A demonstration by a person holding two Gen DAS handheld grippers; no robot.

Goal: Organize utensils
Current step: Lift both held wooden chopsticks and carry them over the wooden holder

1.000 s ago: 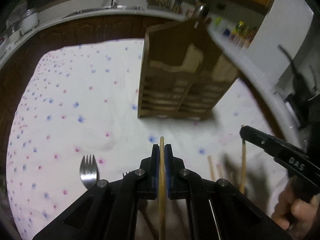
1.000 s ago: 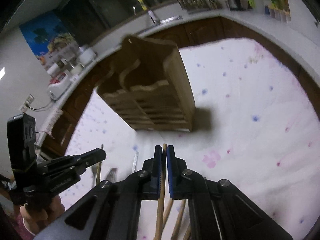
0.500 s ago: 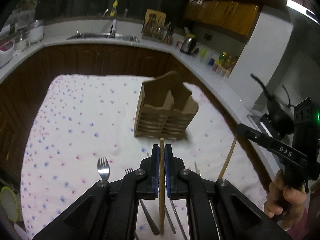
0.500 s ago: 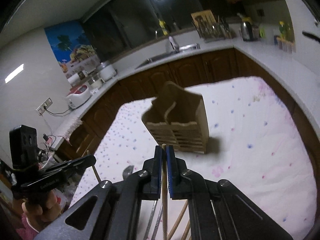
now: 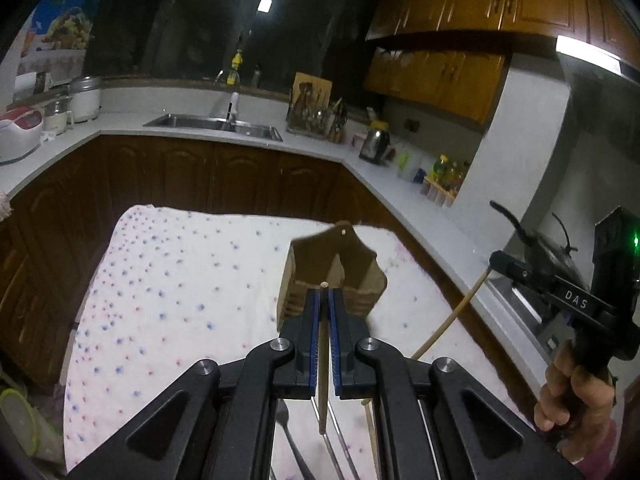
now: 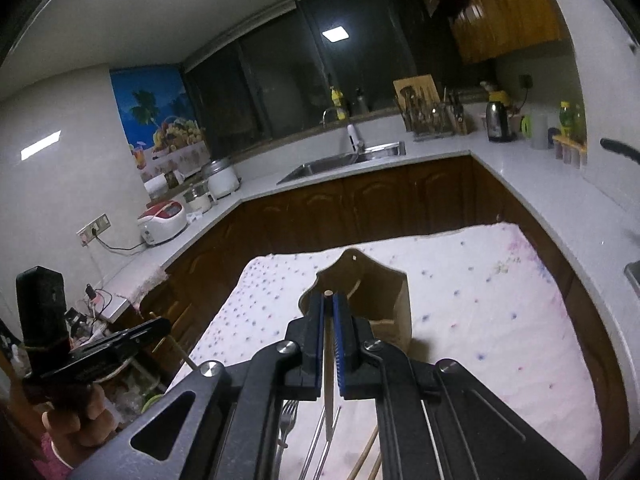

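My left gripper [image 5: 324, 294] is shut on a wooden chopstick [image 5: 322, 364] that hangs down between the jaws. My right gripper [image 6: 328, 298] is shut on another wooden chopstick [image 6: 328, 384]; it also shows in the left wrist view [image 5: 450, 322] hanging from the right gripper [image 5: 494, 260]. Both grippers are raised high above the table. The wooden utensil holder [image 5: 334, 276] stands on the dotted cloth ahead of both; it shows in the right wrist view [image 6: 370, 296] too. A fork [image 6: 285, 420], metal utensils [image 6: 318, 446] and loose chopsticks [image 6: 366, 454] lie on the cloth below.
The table under the white dotted cloth [image 5: 180, 284] sits inside a U-shaped kitchen counter [image 5: 400, 184] with a sink [image 5: 214, 124], a rice cooker [image 5: 18, 134], a kettle [image 5: 374, 140] and bottles. My left hand and gripper [image 6: 80, 356] show at left.
Both grippers have lifted well up from the table with their chopsticks and tilted toward level, so the holder looks smaller and the kitchen has come into view.
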